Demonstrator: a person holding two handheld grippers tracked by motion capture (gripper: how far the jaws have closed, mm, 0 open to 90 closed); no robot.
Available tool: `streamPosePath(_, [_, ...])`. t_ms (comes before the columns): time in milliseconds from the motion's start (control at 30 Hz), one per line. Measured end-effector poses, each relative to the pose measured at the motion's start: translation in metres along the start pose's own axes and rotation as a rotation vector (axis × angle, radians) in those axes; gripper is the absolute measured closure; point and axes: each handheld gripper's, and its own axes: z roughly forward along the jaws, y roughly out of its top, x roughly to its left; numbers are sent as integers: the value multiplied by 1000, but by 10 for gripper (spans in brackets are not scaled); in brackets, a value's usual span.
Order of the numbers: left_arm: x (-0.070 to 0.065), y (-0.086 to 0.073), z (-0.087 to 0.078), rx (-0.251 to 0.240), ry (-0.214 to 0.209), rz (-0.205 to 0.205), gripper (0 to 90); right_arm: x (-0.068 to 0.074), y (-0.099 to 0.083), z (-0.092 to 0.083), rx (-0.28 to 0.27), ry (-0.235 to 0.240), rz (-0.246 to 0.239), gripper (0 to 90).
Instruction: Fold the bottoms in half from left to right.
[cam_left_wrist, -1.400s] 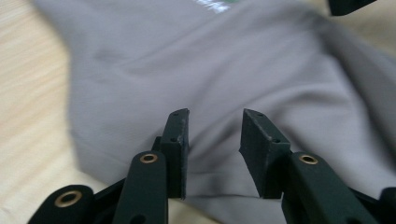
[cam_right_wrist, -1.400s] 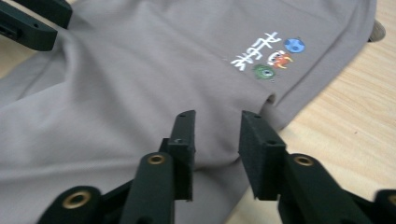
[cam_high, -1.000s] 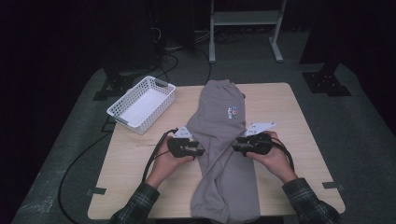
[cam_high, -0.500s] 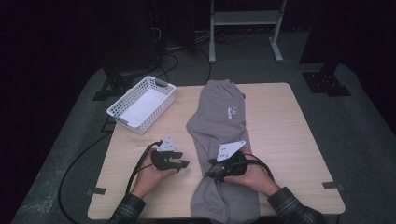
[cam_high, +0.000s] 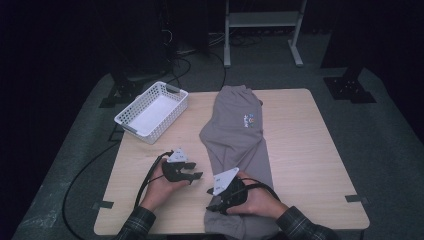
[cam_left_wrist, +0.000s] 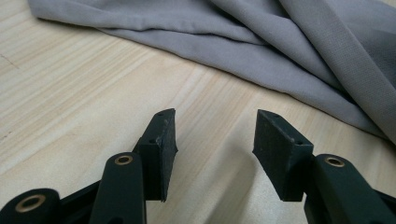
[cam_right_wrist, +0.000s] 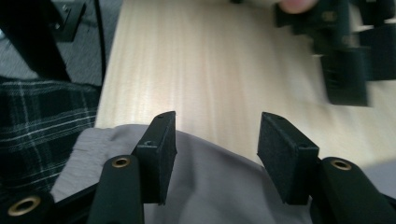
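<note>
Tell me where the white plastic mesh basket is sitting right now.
In the high view, the white plastic mesh basket sits on the far left corner of the light wooden table, just left of the grey sweatpants.

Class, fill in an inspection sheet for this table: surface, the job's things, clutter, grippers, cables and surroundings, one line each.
Surface: light wooden table, tape tabs at its near corners.
Job's things: grey trousers lying lengthwise, rumpled at mid-length, near end hanging over the table edge.
Clutter: white basket at the far left corner, nothing seen inside.
Grippers: left gripper over bare wood beside the cloth, jaws apart, just opened further, nothing between; right gripper over the trousers' near end, jaws just opened, not gripping.
Cables: black cable trailing off the left edge to the floor.
Surroundings: dark room, grey floor, white stand behind.
</note>
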Motion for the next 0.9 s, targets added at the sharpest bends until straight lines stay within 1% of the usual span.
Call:
streamPosePath(100, [0,-1,0,-4,7,10,481,5,1,7,25,17,-23,458])
streamPosePath(200, [0,-1,0,-4,14,20,481,7,0,14,53,27,-42,483])
streamPosePath(233, [0,-1,0,0,17,30,481,7,0,15,59,30,-43,514])
streamPosePath(267, [-1,-1,1,-5,19,31,481,8,-1,16,71,32,-51,551])
streamPosePath(300, [-1,0,1,1,22,45,480,8,-1,18,78,29,-60,572])
streamPosePath(400, [-1,0,1,3,25,51,477,8,-2,18,75,53,-51,706])
streamPosePath(500, [-2,0,1,2,27,52,475,7,-3,18,70,57,-32,856])
streamPosePath(533, [-2,0,1,5,28,56,473,7,-2,18,71,55,-26,876])
streamPosePath(600, [-2,0,2,4,31,54,468,6,-2,18,74,53,-1,881])
streamPosePath(667, [-3,0,2,3,30,49,463,5,-2,18,66,40,19,883])
streamPosePath(733, [-3,1,2,3,25,50,466,2,-1,14,30,23,42,884])
streamPosePath(800, [-3,2,2,-1,8,26,471,-3,1,4,-11,-15,55,884])
streamPosePath(900, [-5,4,0,-13,-9,20,457,-13,3,-19,-90,-97,84,884])
